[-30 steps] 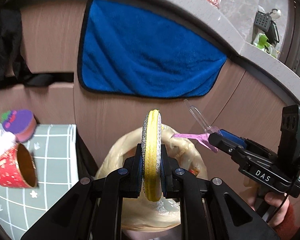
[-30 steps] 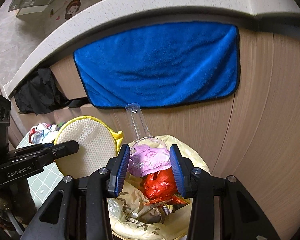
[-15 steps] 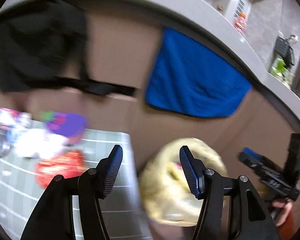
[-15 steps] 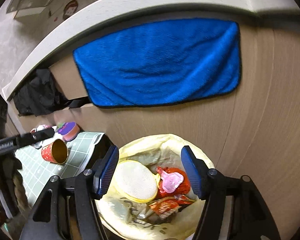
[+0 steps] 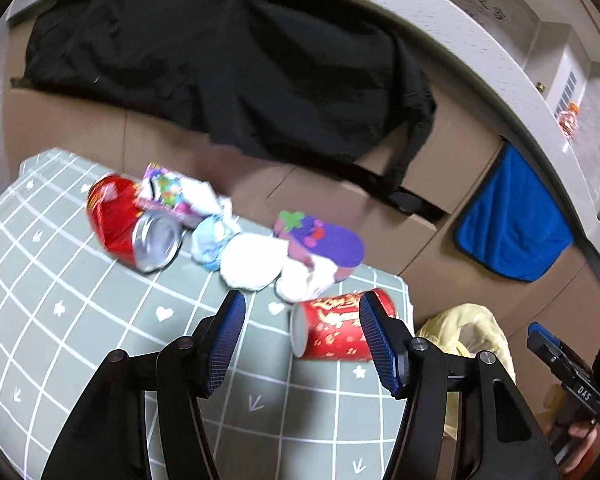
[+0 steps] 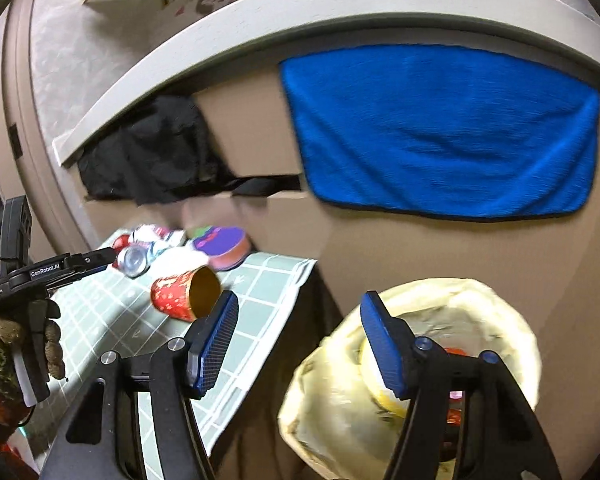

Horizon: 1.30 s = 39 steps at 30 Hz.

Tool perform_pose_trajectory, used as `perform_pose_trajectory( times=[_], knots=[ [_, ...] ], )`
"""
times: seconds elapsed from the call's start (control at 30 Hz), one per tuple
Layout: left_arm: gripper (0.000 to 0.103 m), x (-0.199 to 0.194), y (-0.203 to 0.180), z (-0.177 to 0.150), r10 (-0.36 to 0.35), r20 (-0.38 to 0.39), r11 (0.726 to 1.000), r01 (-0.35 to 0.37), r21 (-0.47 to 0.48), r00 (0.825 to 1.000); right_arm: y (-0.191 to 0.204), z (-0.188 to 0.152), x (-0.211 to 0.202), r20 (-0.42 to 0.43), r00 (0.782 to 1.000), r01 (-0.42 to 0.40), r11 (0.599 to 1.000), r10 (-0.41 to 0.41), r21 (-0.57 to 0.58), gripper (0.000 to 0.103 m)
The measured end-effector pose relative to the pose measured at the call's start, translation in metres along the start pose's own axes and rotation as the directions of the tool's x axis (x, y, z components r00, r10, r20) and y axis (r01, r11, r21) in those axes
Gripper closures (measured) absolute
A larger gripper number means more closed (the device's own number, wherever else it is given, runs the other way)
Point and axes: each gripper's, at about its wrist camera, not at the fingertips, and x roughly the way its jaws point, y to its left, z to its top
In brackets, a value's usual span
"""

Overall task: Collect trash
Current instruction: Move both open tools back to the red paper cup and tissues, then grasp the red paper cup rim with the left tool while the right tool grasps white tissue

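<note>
My left gripper [image 5: 302, 308] is open over the green grid mat [image 5: 80, 320], with nothing between its pads. Just beyond its tips a red paper cup [image 5: 332, 332] lies on its side. Further back lie a crushed red can [image 5: 132, 228], white tissues [image 5: 252, 260], a purple-lidded tub [image 5: 324, 240] and a colourful wrapper [image 5: 172, 196]. My right gripper [image 6: 296, 344] hangs between the mat's edge and the yellow trash bag [image 6: 440, 292]; its jaws are wide, closing slightly, and empty. A yellow round pad [image 6: 376, 376] lies in the bag.
A blue towel [image 6: 440, 132] and a black cloth [image 5: 228, 72] hang on the brown cabinet front behind the table. The bag [image 5: 472, 332] stands on the floor to the right of the table corner. A gloved hand [image 6: 4, 344] holds the left gripper [image 6: 108, 256].
Both grippers opened and dropped their loads into the bag: the left the yellow pad, the right the clear spoon with the pink wrapper. Both then swung left, the left out over the table.
</note>
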Motion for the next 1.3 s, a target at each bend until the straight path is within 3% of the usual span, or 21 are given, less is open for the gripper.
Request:
perform_pose_trajectory(
  times=[0.13, 0.3, 0.43, 0.67, 0.77, 0.87, 1.1, 1.2, 1.3],
  knots=[
    [0.043, 0.007, -0.014, -0.009, 0.011, -0.018, 1.000, -0.010, 0.025, 1.000, 0.011, -0.001, 0.005, 0.001, 1.000, 0.024, 1.000, -0.024, -0.001, 0.042],
    [0.043, 0.016, -0.063, -0.021, 0.082, 0.018, 0.978, -0.084, 0.190, 0.996, -0.002, -0.005, 0.006, -0.011, 0.999, 0.052, 0.997, -0.051, 0.059, 0.042],
    [0.043, 0.032, -0.094, -0.028, 0.082, 0.020, 0.963, -0.085, 0.257, 0.996, -0.016, -0.009, 0.003, -0.021, 0.998, 0.064, 0.992, -0.062, 0.107, 0.042],
    [0.043, 0.068, -0.119, -0.040, 0.236, 0.045, 0.889, -0.235, 0.394, 0.971, -0.019, -0.012, 0.001, -0.024, 0.998, 0.064, 0.990, -0.062, 0.124, 0.042],
    [0.043, 0.075, -0.114, -0.043, 0.269, 0.044, 0.868, -0.261, 0.423, 0.962, -0.014, -0.013, 0.005, -0.032, 0.998, 0.054, 0.992, -0.050, 0.118, 0.042],
    [0.043, 0.071, -0.093, -0.040, 0.273, 0.030, 0.874, -0.261, 0.409, 0.961, -0.007, -0.015, 0.011, -0.042, 0.999, 0.038, 0.994, -0.033, 0.106, 0.042],
    [0.043, 0.036, -0.015, -0.022, 0.230, 0.044, 0.940, -0.233, 0.249, 0.972, 0.018, -0.018, 0.028, -0.055, 0.998, -0.004, 0.998, 0.007, 0.055, 0.046],
    [0.043, 0.029, 0.007, -0.019, 0.228, 0.037, 0.949, -0.231, 0.215, 0.973, 0.030, -0.017, 0.040, -0.077, 0.996, -0.036, 0.998, 0.040, 0.055, 0.046],
    [0.052, 0.033, 0.023, -0.016, 0.190, -0.008, 0.966, -0.185, 0.179, 0.982, 0.049, -0.015, 0.050, -0.088, 0.993, -0.071, 0.997, 0.073, 0.021, 0.046]
  ],
)
